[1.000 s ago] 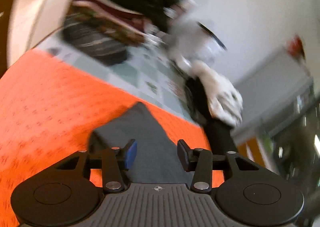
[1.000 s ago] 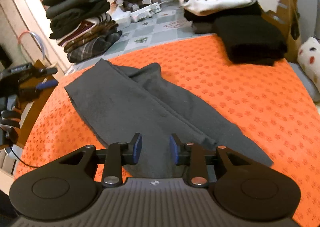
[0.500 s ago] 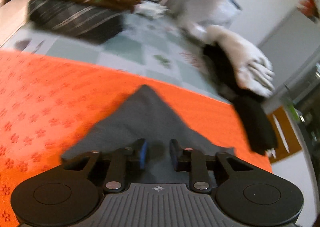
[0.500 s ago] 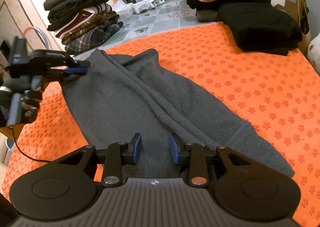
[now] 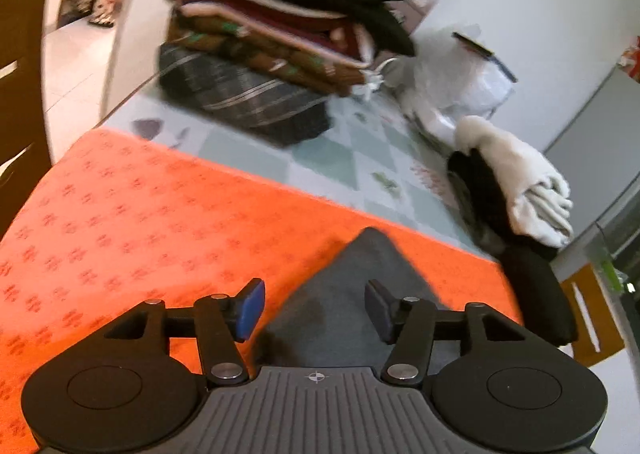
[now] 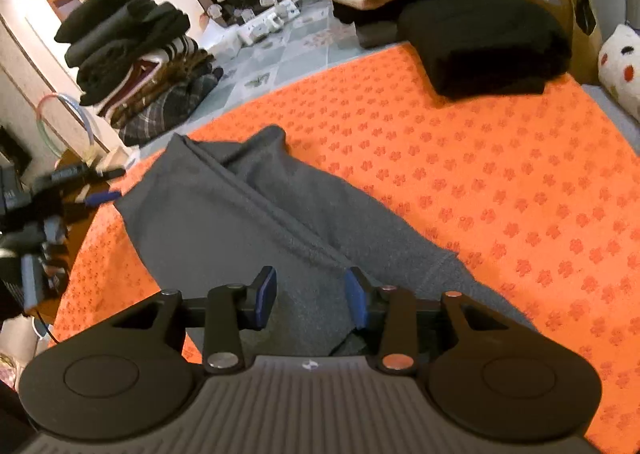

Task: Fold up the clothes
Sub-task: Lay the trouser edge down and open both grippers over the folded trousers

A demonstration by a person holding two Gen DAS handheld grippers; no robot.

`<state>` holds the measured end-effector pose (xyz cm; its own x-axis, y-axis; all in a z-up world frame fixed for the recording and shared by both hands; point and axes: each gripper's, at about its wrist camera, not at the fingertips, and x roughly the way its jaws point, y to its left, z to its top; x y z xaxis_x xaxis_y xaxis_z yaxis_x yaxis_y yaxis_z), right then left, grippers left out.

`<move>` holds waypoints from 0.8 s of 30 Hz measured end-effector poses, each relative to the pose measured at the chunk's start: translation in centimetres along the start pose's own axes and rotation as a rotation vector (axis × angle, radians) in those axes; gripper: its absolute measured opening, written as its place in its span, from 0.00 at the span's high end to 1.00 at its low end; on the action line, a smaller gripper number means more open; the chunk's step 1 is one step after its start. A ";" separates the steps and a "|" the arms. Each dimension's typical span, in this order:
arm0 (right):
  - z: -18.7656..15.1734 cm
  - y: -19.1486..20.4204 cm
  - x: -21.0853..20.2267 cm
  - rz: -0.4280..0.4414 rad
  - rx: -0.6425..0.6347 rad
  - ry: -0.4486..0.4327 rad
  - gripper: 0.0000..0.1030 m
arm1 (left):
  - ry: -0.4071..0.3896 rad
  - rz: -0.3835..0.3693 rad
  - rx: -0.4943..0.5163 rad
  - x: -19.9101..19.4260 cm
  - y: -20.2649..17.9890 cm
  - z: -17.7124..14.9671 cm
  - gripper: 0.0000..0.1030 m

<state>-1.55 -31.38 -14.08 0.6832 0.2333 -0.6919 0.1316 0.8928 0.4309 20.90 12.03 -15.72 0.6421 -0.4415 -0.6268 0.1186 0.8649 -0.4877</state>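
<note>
Both grippers have their fingers spread, gripping nothing: left gripper point(image 5: 312, 308) by one corner of the grey trousers point(image 6: 256, 221), right gripper point(image 6: 311, 296) over the other end. Trousers lie lengthwise-doubled on the orange mat point(image 6: 500, 181); looks mid-fold, so another fold probably needs both ends pinched.

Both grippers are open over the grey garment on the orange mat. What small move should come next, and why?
Probably lower the right gripper and close it on the near end of the grey garment. Its jaws stand open with cloth lying between them, nothing gripped. The left gripper is also open, at the far corner. The garment lies lengthwise on the orange mat, not yet folded across.
</note>
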 end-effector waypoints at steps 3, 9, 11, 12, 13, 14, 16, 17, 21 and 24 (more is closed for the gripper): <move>-0.1 -0.4 -1.5 -0.036 -0.010 -0.013 0.53 | 0.007 0.032 -0.008 0.0 0.6 -0.6 0.43; -0.8 -2.4 -4.1 -0.144 -0.052 -0.001 0.37 | -0.002 0.014 0.023 -1.8 -0.8 -1.8 0.41; -1.2 -3.7 -4.5 -0.174 -0.058 0.026 0.36 | -0.003 -0.006 0.038 -2.7 -1.8 -2.3 0.40; -1.5 -4.3 -4.7 -0.176 -0.045 0.036 0.35 | -0.003 -0.018 0.054 -3.3 -2.4 -2.6 0.40; -1.9 -4.9 -4.9 -0.169 -0.023 0.039 0.34 | -0.002 -0.029 0.077 -3.8 -3.0 -3.0 0.38; -2.3 -5.4 -5.1 -0.157 0.001 0.041 0.34 | 0.000 -0.038 0.103 -4.3 -3.7 -3.4 0.38; -3.1 -5.8 -5.5 -0.142 0.031 0.040 0.34 | 0.009 -0.054 0.158 -5.2 -4.8 -4.2 0.35; -3.6 -5.9 -5.6 -0.133 0.042 0.039 0.33 | 0.013 -0.057 0.179 -5.6 -5.2 -4.6 0.34; -5.0 -5.1 -6.0 -0.117 0.045 0.029 0.33 | 0.016 -0.034 0.186 -6.6 -5.6 -6.1 0.33; -5.4 -4.7 -6.5 -0.119 0.041 0.010 0.33 | -0.005 0.010 0.126 -6.7 -4.3 -6.3 0.30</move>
<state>-10.48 -35.00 -14.67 0.6542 0.1306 -0.7450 0.2403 0.8981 0.3684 11.33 9.73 -13.21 0.6477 -0.4316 -0.6278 0.2058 0.8925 -0.4013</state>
